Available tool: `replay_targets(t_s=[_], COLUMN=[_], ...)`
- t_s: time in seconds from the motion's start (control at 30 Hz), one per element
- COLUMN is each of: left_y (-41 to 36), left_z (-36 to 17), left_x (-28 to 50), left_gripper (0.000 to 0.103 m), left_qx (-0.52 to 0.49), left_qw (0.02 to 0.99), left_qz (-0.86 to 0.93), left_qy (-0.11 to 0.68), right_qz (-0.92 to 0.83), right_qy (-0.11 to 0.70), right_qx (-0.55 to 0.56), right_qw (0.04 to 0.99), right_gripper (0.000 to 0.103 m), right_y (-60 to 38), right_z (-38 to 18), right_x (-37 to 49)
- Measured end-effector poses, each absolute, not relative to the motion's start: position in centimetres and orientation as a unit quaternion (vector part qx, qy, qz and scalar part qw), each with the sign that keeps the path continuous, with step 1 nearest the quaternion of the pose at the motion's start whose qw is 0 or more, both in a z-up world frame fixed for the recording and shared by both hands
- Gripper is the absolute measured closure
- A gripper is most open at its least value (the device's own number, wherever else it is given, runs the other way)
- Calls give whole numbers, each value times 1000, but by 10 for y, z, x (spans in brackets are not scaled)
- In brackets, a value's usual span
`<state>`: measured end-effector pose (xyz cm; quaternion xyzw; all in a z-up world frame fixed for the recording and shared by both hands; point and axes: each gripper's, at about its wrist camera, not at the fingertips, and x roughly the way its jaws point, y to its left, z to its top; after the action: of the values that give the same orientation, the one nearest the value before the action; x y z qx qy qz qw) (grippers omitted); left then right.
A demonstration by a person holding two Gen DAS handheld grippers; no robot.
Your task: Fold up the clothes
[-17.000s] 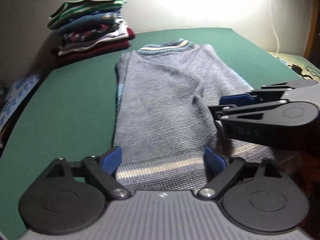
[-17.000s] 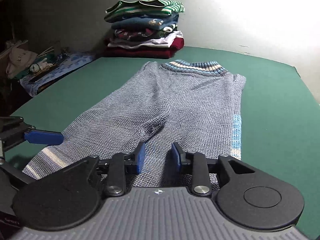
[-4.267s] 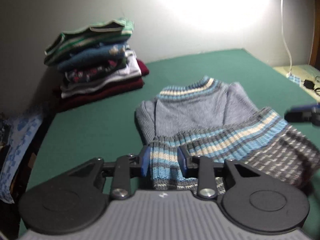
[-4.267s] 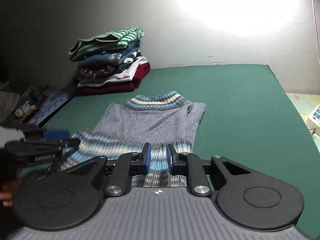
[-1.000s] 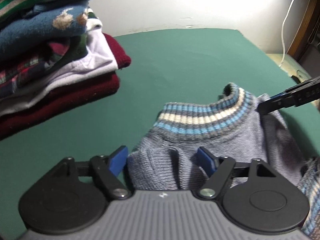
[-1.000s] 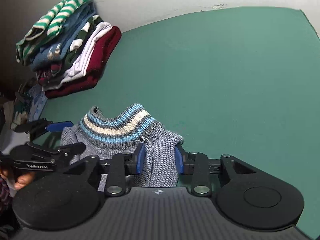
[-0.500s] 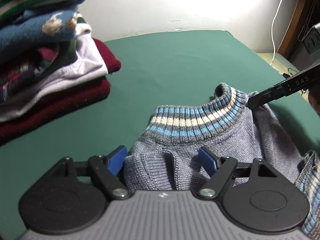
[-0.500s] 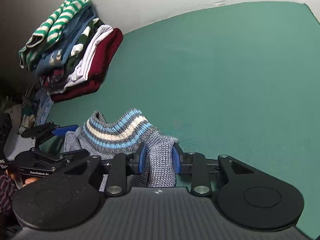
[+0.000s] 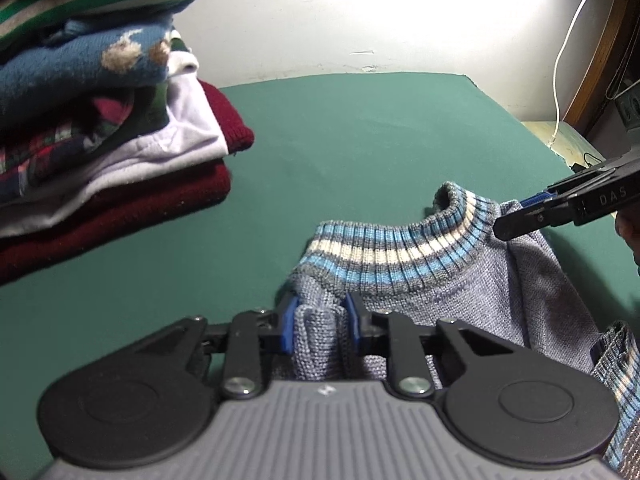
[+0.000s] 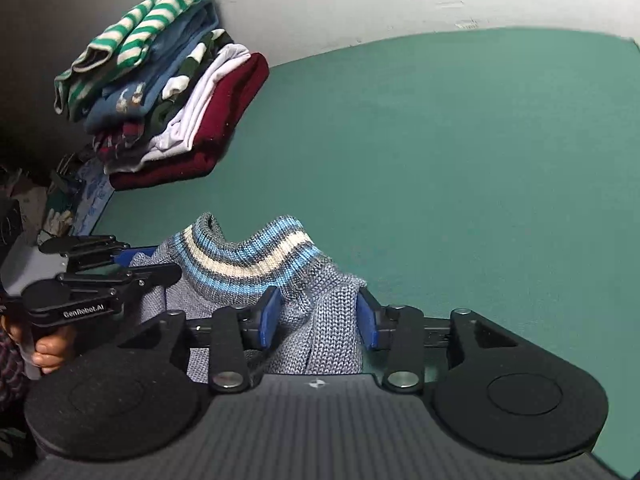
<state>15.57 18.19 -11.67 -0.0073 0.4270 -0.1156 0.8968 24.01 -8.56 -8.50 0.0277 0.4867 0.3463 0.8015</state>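
The grey-blue knitted sweater with the blue-and-cream striped ribbed collar (image 9: 404,252) lies bunched on the green felt-covered surface (image 9: 360,140), collar end toward the wall, with a striped ribbed band showing at the right edge of the left wrist view. The person has a tool on each shoulder, which looks to me like the hold for moving the garment or turning its top over.

The left tool (image 9: 318,326) is closing: its blue pads pinch a raised ridge of knit just below the collar's left end, so it is clenched on the sweater. The right tool (image 10: 316,320) is the opposite case. Its jaws are opening, and though a fold of the right shoulder stands up between the blue pads, gaps show on both sides, so the cloth is released there. I would guess the right side is being let go or re-gripped while the left keeps the garment anchored.

A tall stack of folded clothes (image 10: 160,92) sits at the back left corner of the surface: dark red knit at the bottom, white and plaid layers, a blue sweater, a green-and-white striped top above. It is well apart from the sweater. The green cloth between them is bare, so nothing blocks a carry toward the stack. A white cable (image 9: 568,40) hangs down the wall at far right, and a hand (image 10: 50,350) grips the left tool's handle.
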Motion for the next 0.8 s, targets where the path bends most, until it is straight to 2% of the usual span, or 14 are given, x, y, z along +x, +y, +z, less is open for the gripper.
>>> replay_targets(t_s=[0.07, 0.2, 0.8], left_y=[178, 174, 159], left_z=[-114, -103, -24], left_x=[154, 147, 76], left_gripper=[86, 87, 88], left_qx=[4, 16, 41], left_qw=[899, 905, 938], left_qz=[-113, -110, -108], left_qy=[424, 411, 327], right_qz=[345, 348, 394], right_qy=[484, 478, 397], right_qx=[5, 13, 26], right_qw=[804, 807, 829], right_gripper=[82, 90, 91], right_y=[-80, -87, -124], right_z=[-84, -77, -5], right_x=[239, 238, 171])
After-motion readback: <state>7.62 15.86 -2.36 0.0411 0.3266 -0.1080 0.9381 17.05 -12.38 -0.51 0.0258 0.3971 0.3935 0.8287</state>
